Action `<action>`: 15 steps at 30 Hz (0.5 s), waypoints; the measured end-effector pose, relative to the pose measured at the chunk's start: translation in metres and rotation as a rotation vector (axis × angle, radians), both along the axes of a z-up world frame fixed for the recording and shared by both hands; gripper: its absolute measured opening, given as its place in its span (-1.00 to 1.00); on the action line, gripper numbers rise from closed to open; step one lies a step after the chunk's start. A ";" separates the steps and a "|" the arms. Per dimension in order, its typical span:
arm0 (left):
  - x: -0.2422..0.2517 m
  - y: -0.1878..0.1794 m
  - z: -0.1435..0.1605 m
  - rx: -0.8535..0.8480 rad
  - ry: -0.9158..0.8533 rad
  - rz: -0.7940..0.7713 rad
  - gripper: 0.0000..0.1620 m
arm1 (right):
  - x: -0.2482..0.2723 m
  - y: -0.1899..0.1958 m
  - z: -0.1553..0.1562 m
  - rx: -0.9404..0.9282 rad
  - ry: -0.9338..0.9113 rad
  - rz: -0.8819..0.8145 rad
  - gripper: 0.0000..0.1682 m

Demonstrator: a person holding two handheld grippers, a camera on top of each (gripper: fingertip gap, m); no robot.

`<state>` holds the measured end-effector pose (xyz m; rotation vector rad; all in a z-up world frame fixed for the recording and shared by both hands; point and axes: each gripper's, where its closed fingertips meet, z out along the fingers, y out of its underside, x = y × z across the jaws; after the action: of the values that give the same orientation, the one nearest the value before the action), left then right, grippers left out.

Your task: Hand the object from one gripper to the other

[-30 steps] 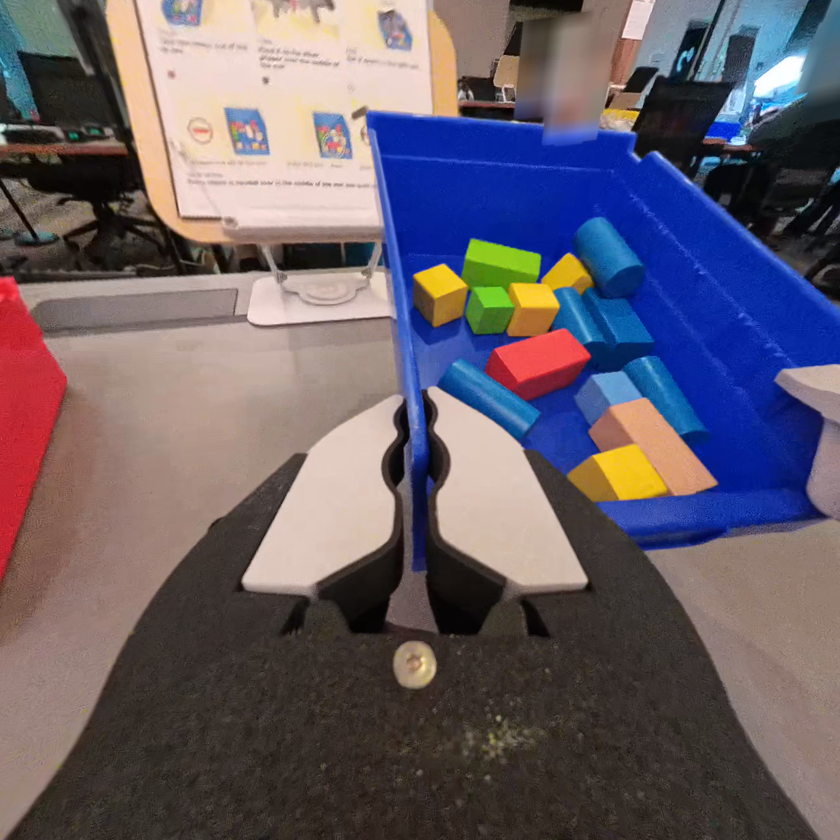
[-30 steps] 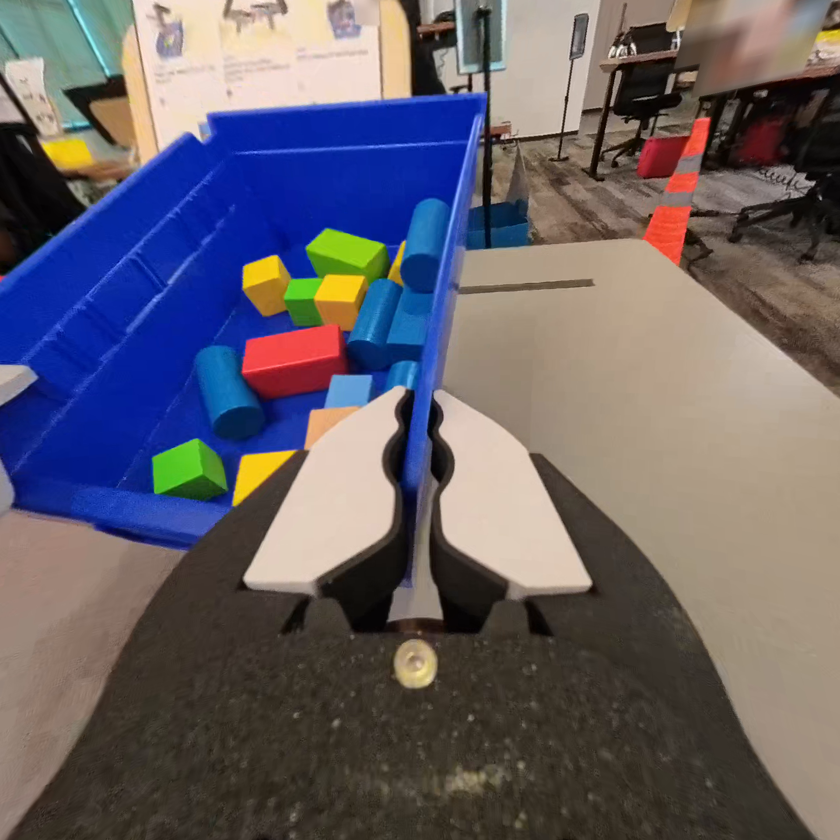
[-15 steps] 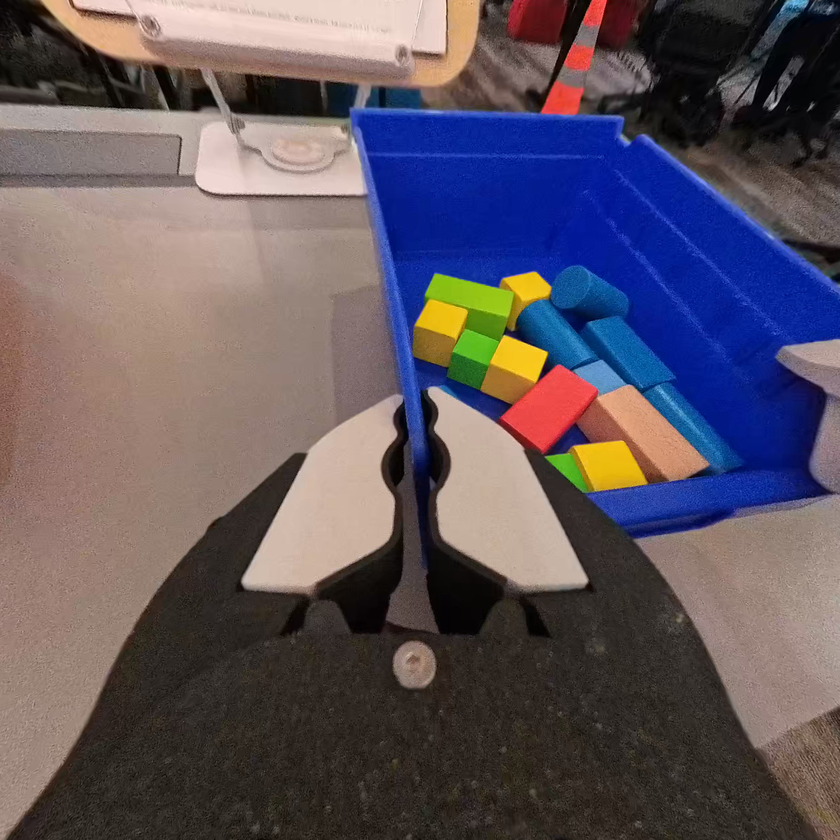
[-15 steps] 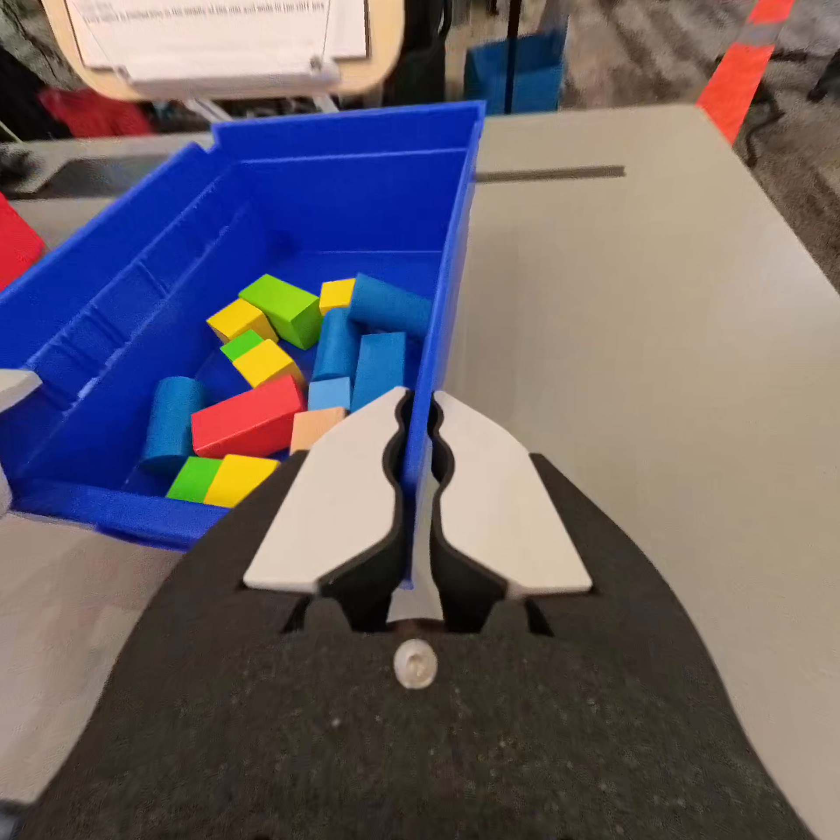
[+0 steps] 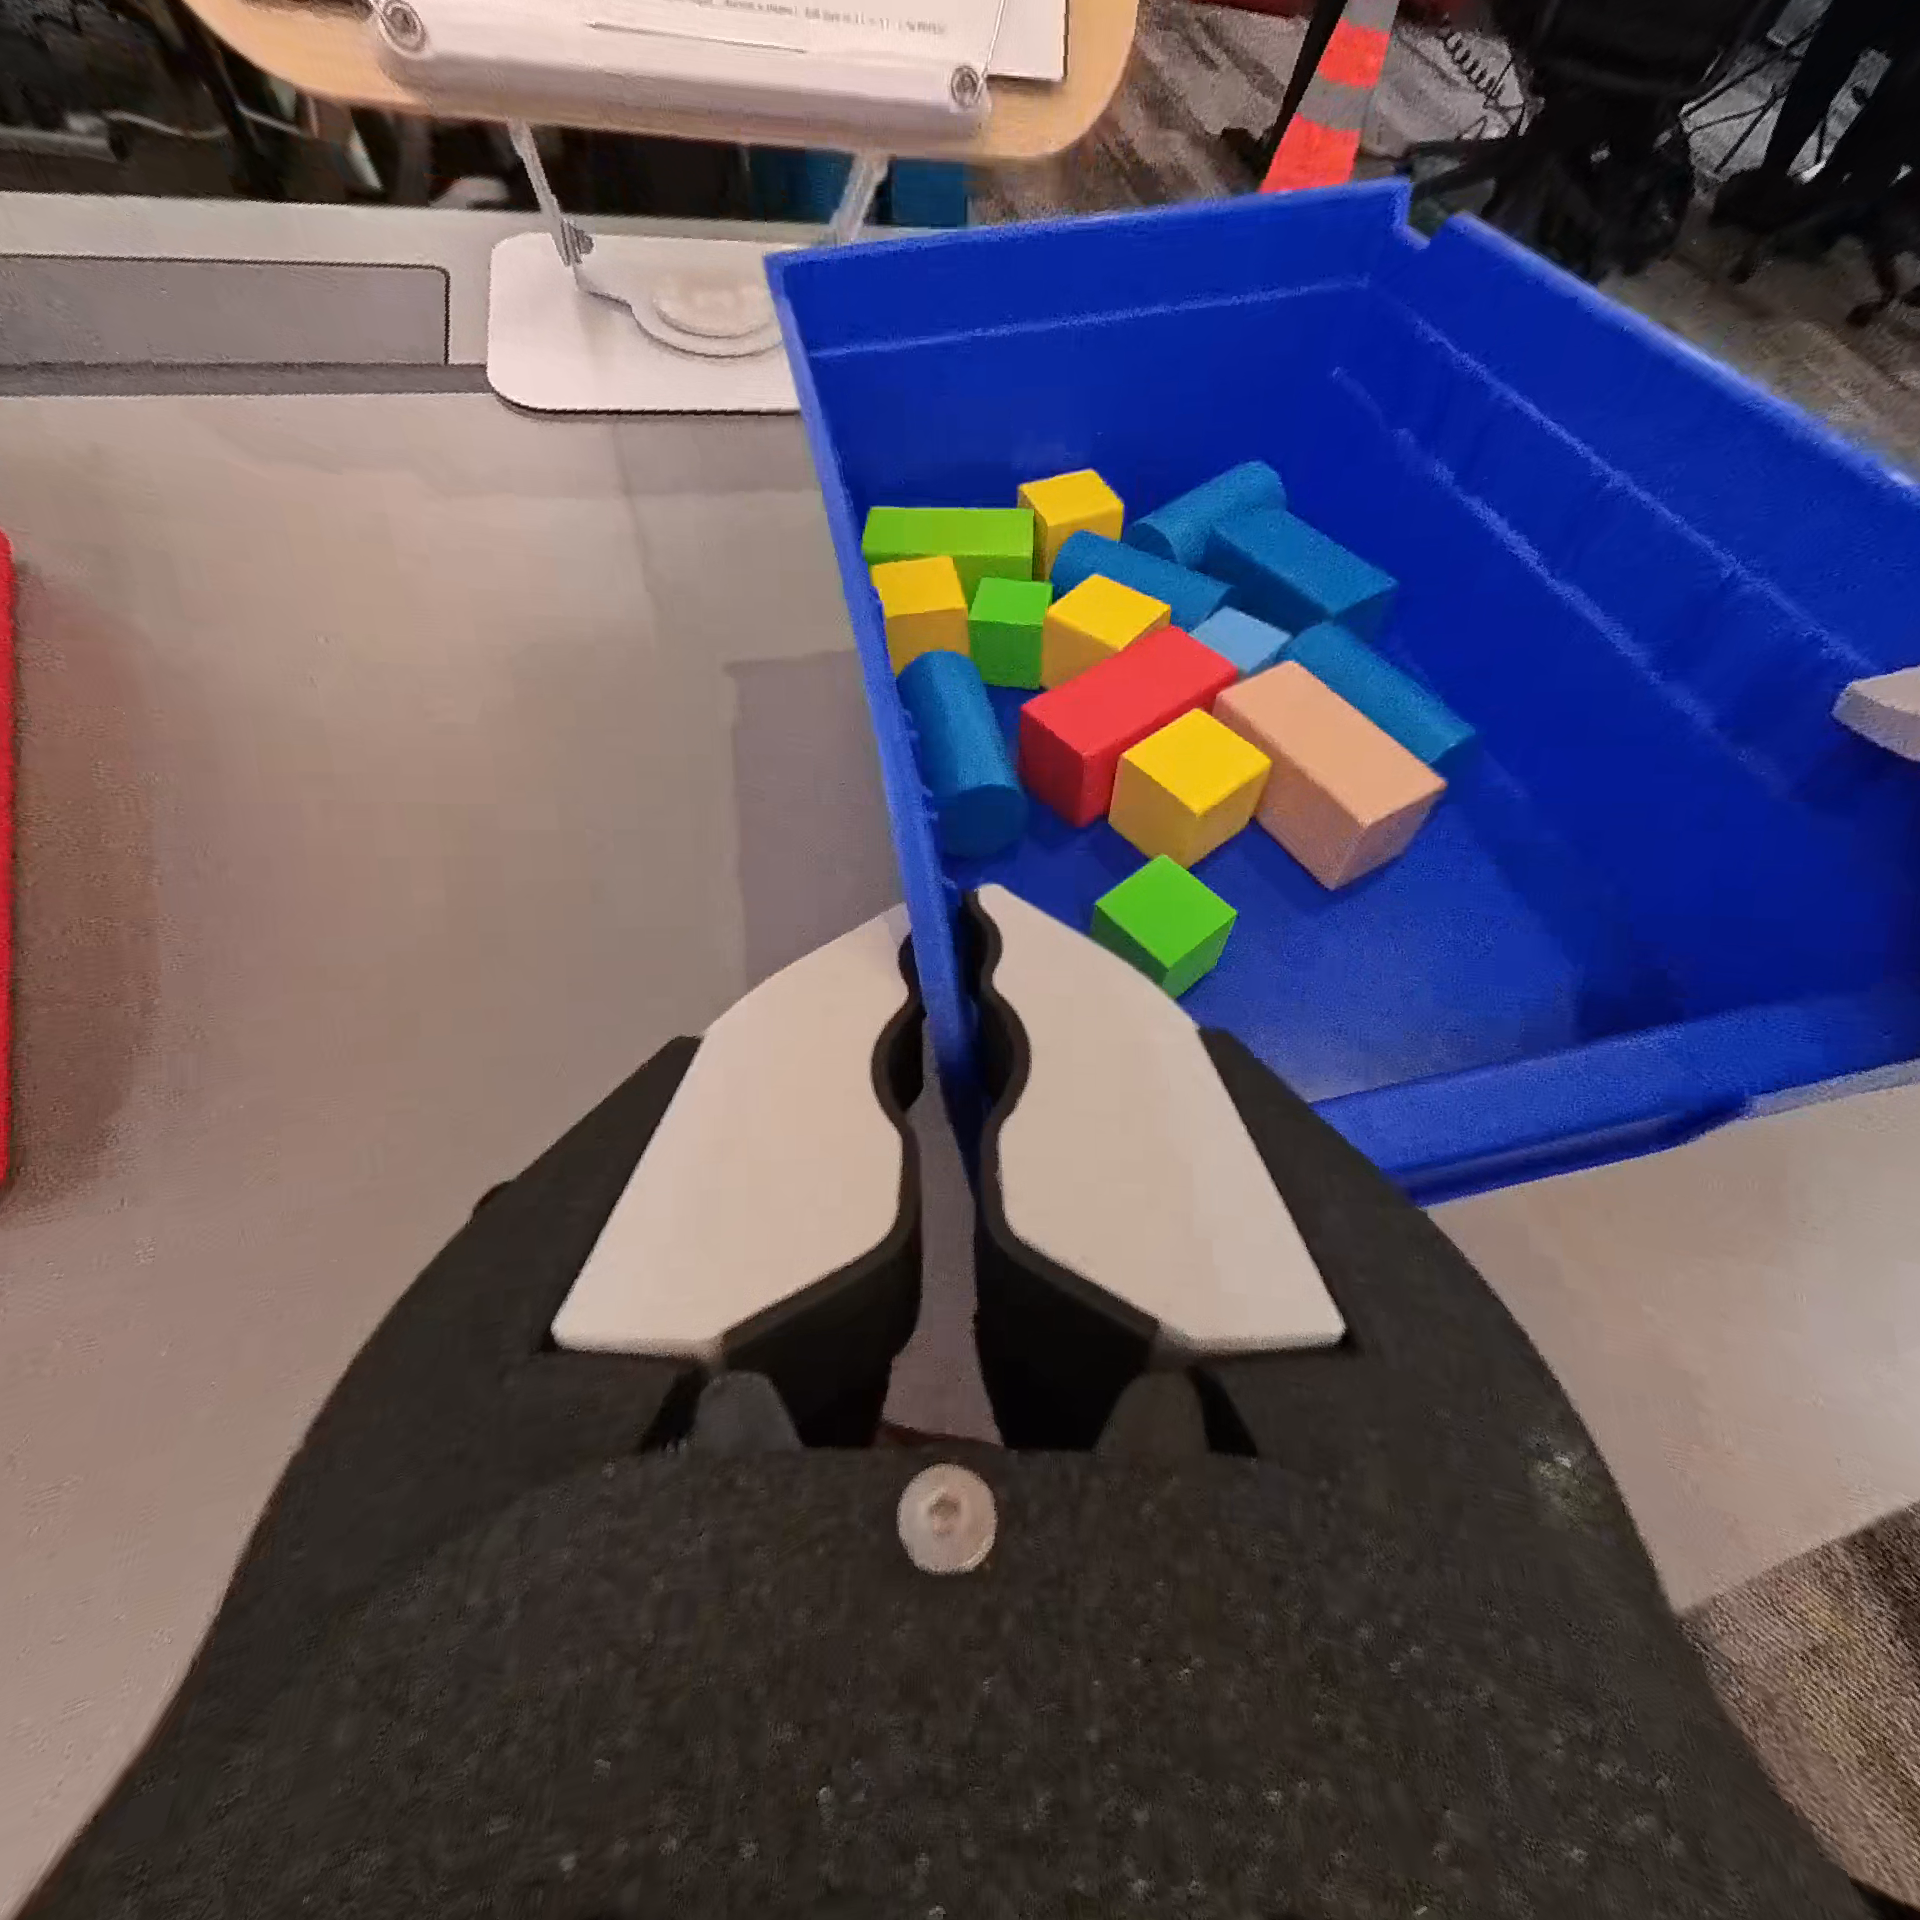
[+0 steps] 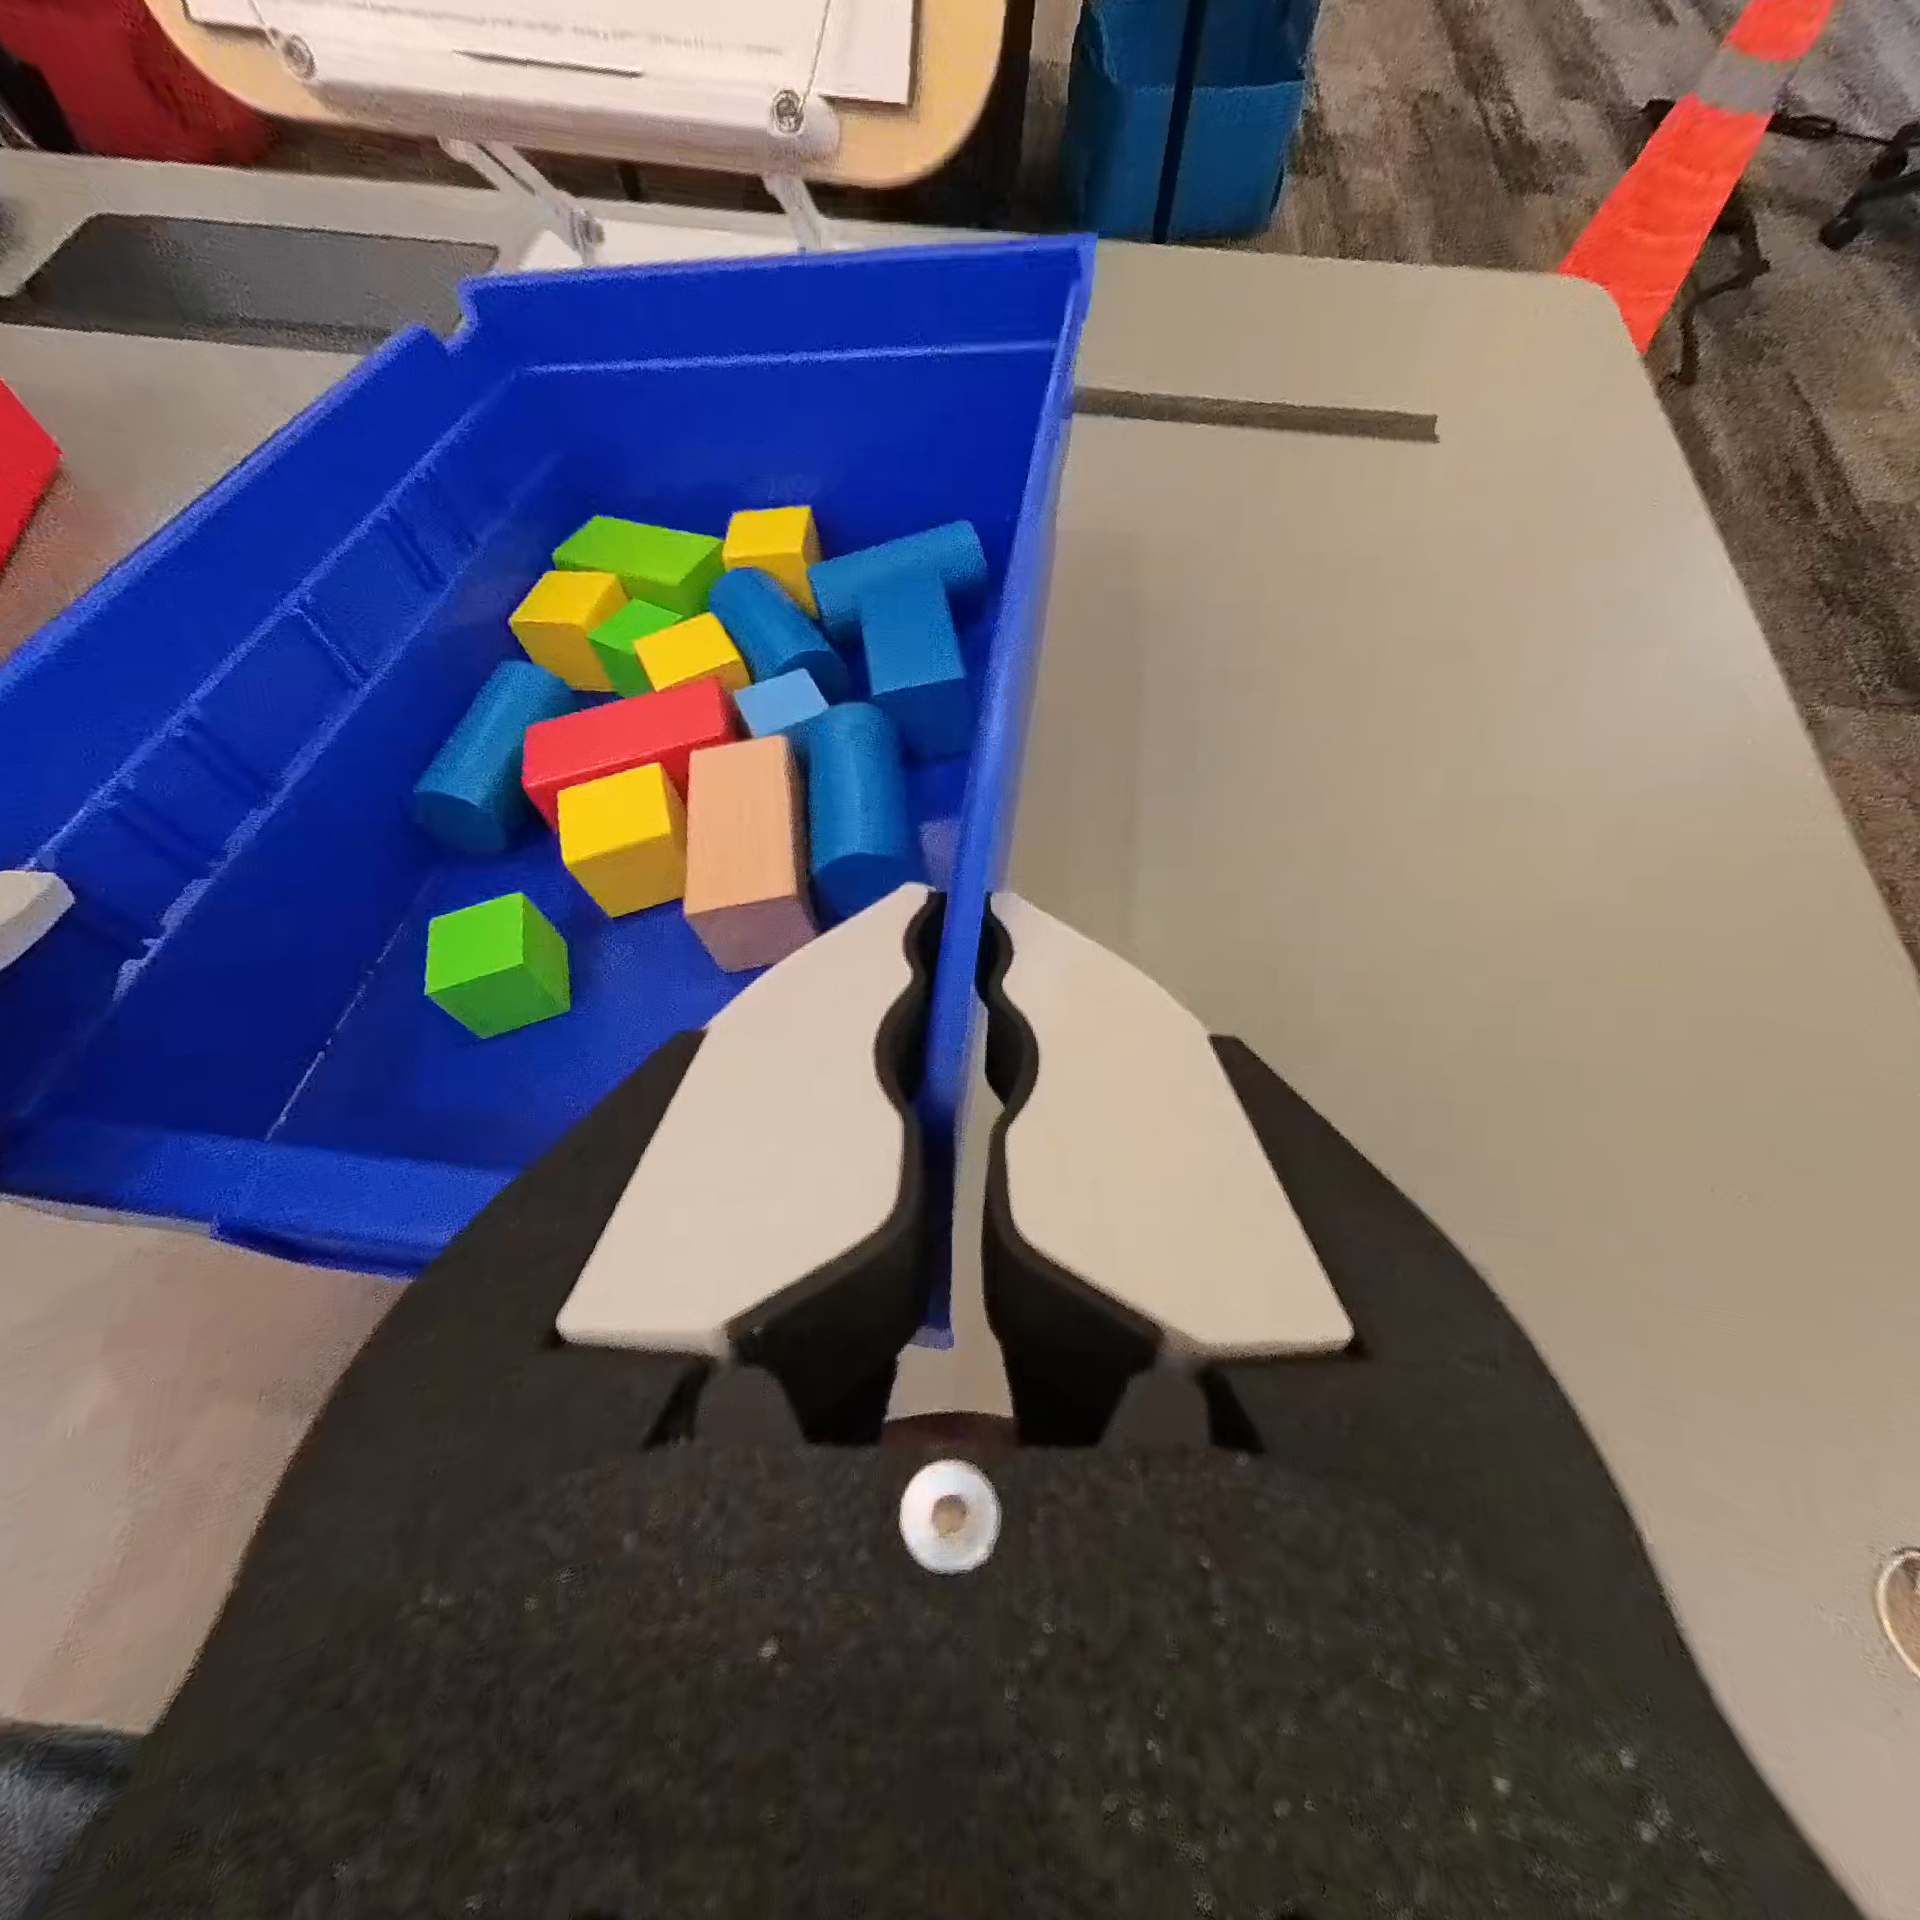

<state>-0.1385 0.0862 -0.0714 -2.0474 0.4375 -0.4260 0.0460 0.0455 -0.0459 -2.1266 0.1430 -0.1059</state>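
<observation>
Even, bright overhead light left soft shadows on the grey table beside the blue bin, while wide-angle bending curved the frame edges and slight motion blur softened the background stand.

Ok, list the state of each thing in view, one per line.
Left tongs: shut on the bin's left wall.
Right tongs: shut on the bin's right wall.
Blue bin: open-topped, gripped on both sides.
Blocks: loose, jumbled inside the bin.
Green cube: lying apart from the pile.
</observation>
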 end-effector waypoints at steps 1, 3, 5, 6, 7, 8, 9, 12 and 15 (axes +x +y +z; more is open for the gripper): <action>-0.001 0.000 -0.002 0.037 0.000 0.012 -0.97 | 0.000 0.002 -0.005 0.030 0.012 0.002 -0.94; -0.005 -0.002 0.000 0.156 -0.008 0.046 -0.97 | -0.002 0.007 -0.010 0.119 0.014 0.015 -0.94; -0.013 -0.008 0.007 0.320 -0.032 0.091 -0.97 | -0.008 0.007 -0.004 0.285 0.007 0.051 -0.94; -0.017 -0.011 0.012 0.420 -0.045 0.103 -0.96 | -0.013 0.003 0.000 0.383 -0.010 0.073 -0.94; -0.019 -0.014 0.016 0.517 -0.054 0.110 -0.96 | -0.016 -0.002 0.004 0.501 -0.025 0.083 -0.94; -0.021 -0.016 0.021 0.600 -0.054 0.115 -0.96 | -0.018 -0.006 0.006 0.603 -0.017 0.092 -0.94; -0.022 -0.017 0.026 0.645 -0.054 0.112 -0.96 | -0.020 -0.008 0.007 0.644 -0.016 0.094 -0.94; -0.018 -0.004 0.032 0.583 -0.055 0.091 -0.96 | -0.017 -0.002 0.008 0.619 -0.022 0.078 -0.94; -0.014 0.010 0.021 0.480 -0.034 0.078 -0.96 | -0.014 0.012 -0.013 0.518 0.066 0.050 -0.94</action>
<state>-0.1527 0.0962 -0.0500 -1.5837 0.3939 -0.2759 0.0323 0.0577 -0.0590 -1.6160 0.1386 0.0297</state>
